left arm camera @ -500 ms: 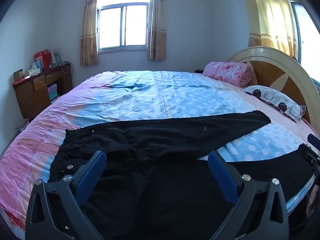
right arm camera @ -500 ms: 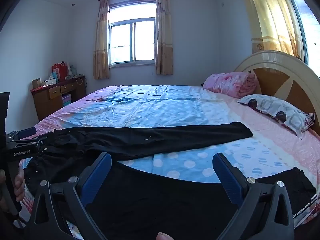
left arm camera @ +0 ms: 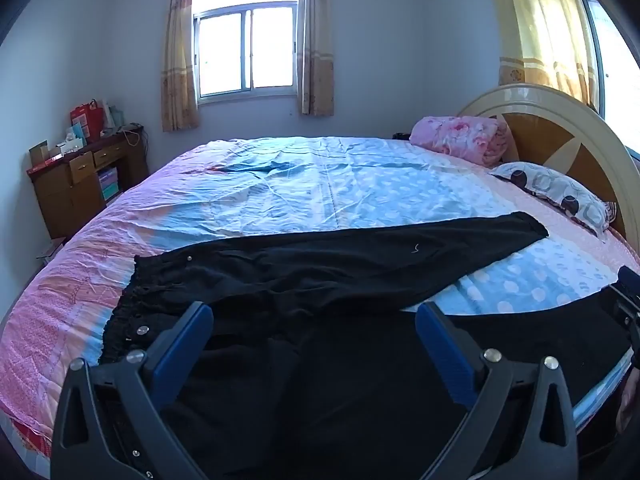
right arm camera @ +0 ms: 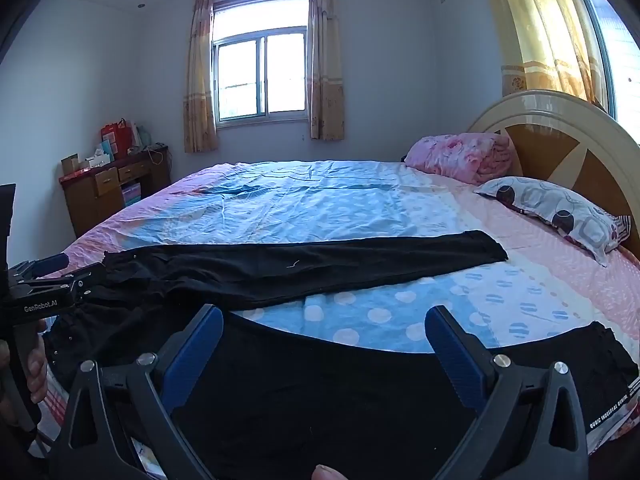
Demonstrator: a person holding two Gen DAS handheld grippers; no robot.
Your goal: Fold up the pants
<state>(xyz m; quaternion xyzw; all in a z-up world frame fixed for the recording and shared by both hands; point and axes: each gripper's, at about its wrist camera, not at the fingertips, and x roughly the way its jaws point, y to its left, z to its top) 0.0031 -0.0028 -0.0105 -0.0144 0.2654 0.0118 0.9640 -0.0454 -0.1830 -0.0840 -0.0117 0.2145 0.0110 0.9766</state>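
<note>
Between the blue pads of the left gripper (left arm camera: 314, 322), which stand spread wide and pinch nothing, lies the upper part of the black pants (left arm camera: 320, 272); the right gripper (right arm camera: 324, 326) is likewise spread, empty, above the nearer leg. The pants lie flat on the bed (left arm camera: 304, 184), waistband (left arm camera: 132, 292) gathered and ruffled toward the left, bearing small metal studs. One leg runs straight across toward the pillow (right arm camera: 560, 212); the other runs along the bed's near edge, so the two legs part in a V with polka-dot sheet between them. A white thread rests on the far leg. White lettering runs along the near leg's hem (right arm camera: 612, 404), too small to read with certainty. In the right wrist view the left gripper's body reads "GenRobot.AI", held by a hand (right arm camera: 36, 364).
</note>
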